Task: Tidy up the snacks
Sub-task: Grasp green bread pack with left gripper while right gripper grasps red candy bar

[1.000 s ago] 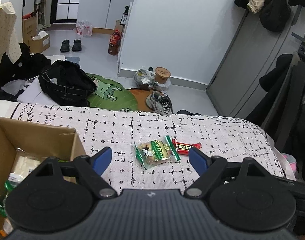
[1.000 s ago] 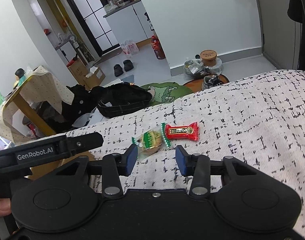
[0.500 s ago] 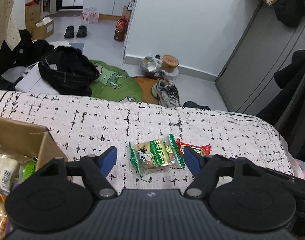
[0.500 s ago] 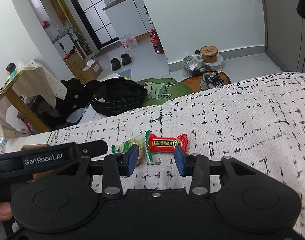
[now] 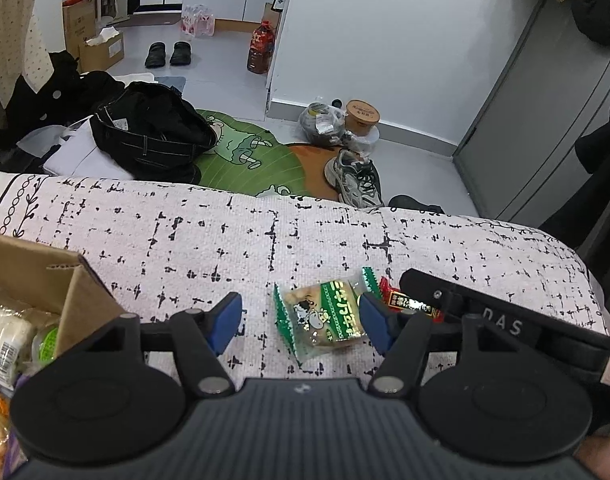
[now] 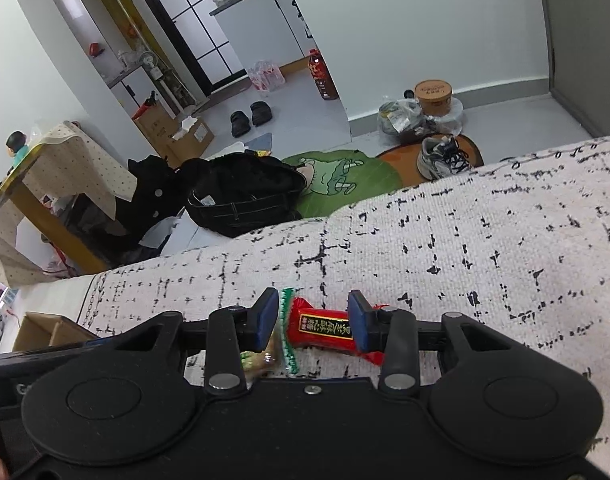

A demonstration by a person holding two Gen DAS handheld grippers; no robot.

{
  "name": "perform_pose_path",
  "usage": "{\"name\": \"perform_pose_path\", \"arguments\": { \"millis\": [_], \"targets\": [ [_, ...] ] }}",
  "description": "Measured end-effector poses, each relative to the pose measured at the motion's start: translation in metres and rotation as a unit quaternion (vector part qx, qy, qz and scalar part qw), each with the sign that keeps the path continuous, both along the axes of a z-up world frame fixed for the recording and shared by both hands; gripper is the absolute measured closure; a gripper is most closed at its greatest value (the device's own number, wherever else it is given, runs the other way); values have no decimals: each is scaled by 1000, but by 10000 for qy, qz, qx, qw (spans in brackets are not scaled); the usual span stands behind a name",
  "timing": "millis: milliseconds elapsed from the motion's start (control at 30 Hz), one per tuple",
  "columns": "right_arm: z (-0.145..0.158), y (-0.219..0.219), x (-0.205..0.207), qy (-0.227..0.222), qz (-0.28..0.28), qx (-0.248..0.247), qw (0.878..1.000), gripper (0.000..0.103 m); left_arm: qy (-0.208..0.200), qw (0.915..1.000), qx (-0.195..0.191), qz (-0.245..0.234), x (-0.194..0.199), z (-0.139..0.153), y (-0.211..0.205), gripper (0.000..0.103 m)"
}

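A green snack packet (image 5: pixel 325 316) lies on the white cloth with black marks (image 5: pixel 185 240). My left gripper (image 5: pixel 301 322) is low over it, jaws closing. The packet sits between the fingers, close to the right pad (image 5: pixel 375 324), while the left pad stands well apart from it. A red snack bar (image 6: pixel 323 328) lies just right of the packet. My right gripper (image 6: pixel 312 322) straddles the bar, with a gap left at the left pad. In the left wrist view the red bar (image 5: pixel 409 304) is half hidden behind the right gripper's black body.
An open cardboard box (image 5: pixel 77 292) holding several snacks stands at the left on the cloth. Beyond the cloth's far edge is the floor, with a black bag (image 5: pixel 153 128), a green mat (image 5: pixel 245 152) and a sneaker (image 5: pixel 357 176).
Both grippers came down and forward onto the snacks. The left jaws narrowed around the green packet. The red bar, earlier ahead of the right fingers, now lies between them.
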State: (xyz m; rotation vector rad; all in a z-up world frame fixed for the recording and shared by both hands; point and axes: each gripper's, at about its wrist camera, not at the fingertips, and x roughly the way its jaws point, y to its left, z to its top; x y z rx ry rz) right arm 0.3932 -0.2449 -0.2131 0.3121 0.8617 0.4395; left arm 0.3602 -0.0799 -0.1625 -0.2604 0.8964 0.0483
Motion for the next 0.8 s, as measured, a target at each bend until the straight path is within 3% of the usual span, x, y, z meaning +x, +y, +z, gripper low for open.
{"name": "perform_pose_path", "arguments": {
  "millis": [233, 300, 367, 400, 433, 800],
  "targets": [
    [-13, -1, -1, 395, 126, -166, 9990, 63, 111, 9999, 9, -13, 9, -7, -4, 39],
    [-14, 0, -5, 324, 196, -247, 9990, 64, 139, 9999, 18, -6, 12, -9, -6, 39],
    [-13, 3, -7, 292, 223, -357, 9987, 70, 180, 9998, 16, -12, 16, -12, -7, 39],
    [-12, 3, -7, 284, 221, -403, 9985, 79, 206, 9998, 8, -20, 18, -14, -8, 39],
    [-12, 3, -7, 310, 206, -413, 9985, 80, 243, 9997, -4, -37, 20, -16, -9, 39],
    [-9, -24, -31, 518, -152, -279, 9982, 80, 375, 9992, 27, -166, 32, -35, -29, 34]
  ]
}}
